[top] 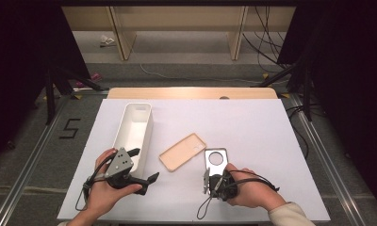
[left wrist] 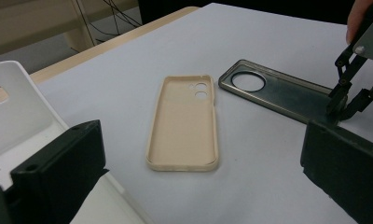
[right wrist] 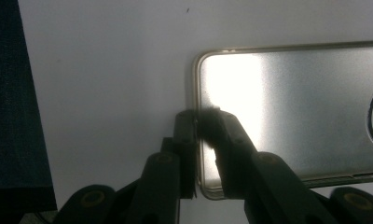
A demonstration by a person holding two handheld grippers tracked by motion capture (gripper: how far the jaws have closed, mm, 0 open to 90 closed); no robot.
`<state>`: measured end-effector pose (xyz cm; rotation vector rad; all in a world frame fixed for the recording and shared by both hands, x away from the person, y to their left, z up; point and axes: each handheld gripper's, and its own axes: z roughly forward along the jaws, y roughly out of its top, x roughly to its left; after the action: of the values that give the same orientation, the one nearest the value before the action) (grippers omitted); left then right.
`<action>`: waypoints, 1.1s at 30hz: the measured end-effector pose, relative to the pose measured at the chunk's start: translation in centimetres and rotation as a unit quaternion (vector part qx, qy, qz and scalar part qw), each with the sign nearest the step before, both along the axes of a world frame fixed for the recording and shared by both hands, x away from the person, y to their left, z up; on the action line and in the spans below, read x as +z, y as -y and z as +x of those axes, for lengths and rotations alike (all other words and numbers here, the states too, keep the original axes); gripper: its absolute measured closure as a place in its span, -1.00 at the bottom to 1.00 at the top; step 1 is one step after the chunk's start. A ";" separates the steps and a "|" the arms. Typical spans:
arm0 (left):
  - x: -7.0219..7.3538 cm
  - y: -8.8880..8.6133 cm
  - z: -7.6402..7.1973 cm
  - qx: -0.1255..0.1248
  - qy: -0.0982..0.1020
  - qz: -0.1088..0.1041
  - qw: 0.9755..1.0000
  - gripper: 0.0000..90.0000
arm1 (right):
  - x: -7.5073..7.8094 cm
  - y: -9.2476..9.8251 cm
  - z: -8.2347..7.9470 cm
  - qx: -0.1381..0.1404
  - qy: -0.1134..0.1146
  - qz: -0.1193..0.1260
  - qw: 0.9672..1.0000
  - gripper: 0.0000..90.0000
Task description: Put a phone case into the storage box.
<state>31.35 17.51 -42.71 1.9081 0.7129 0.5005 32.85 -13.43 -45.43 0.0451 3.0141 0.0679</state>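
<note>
Your right claw [right wrist: 201,122] pinches the near rim of the clear phone case [right wrist: 292,112], light, thin, bendy and slippery, so hold the rim squarely while the left claw [top: 140,165] stands wide.

The bin [top: 134,129] lies left, one phone case [top: 182,151] beside another [top: 216,158] (right tongs [top: 209,181] at its near end).
</note>
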 end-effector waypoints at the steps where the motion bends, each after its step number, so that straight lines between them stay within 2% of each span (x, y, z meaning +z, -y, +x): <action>1: 0.0 0.0 0.0 -0.001 0.000 0.000 1.000 -1.00 | 0.0 0.0 0.0 0.000 0.000 -0.001 1.000 0.79; 4: 0.0 0.0 0.0 -0.002 -0.001 0.001 1.000 -1.00 | 0.0 -0.1 -0.1 0.007 0.001 -0.002 1.000 0.82; 5: -0.1 0.0 0.0 -0.002 -0.001 0.001 1.000 -1.00 | 0.1 -0.1 -0.1 0.008 -0.002 -0.011 1.000 0.86; 18: 0.0 0.0 0.0 -0.002 0.000 0.000 1.000 -1.00 | 0.1 0.0 -0.4 0.014 0.000 -0.004 1.000 0.97; 22: 0.0 0.0 0.0 -0.001 0.000 0.000 1.000 -1.00 | 0.4 0.4 -0.3 0.010 0.001 0.008 1.000 0.97; 23: 0.1 -0.2 0.3 -0.008 0.022 0.011 1.000 -1.00 | 0.6 0.4 -0.4 0.008 0.002 0.010 1.000 0.97; 24: 0.1 -0.2 0.3 -0.008 0.022 0.011 1.000 -1.00 | 0.7 0.5 -0.4 0.007 0.003 0.016 1.000 0.97; 25: 0.0 0.0 0.0 -0.001 0.000 0.000 1.000 -1.00 | 0.8 0.7 -0.4 0.004 0.003 0.020 1.000 0.97; 32: 0.0 -0.1 0.0 0.000 0.001 -0.001 1.000 -1.00 | 1.7 1.5 -0.2 -0.012 0.010 0.045 0.999 0.96; 33: 0.0 -0.1 0.0 0.001 0.001 -0.002 1.000 -1.00 | 2.0 1.8 -0.2 -0.016 0.014 0.057 0.998 0.96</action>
<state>31.35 17.61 -42.70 1.9030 0.7132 0.5021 32.67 -15.27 -43.47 0.1037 2.9773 0.2358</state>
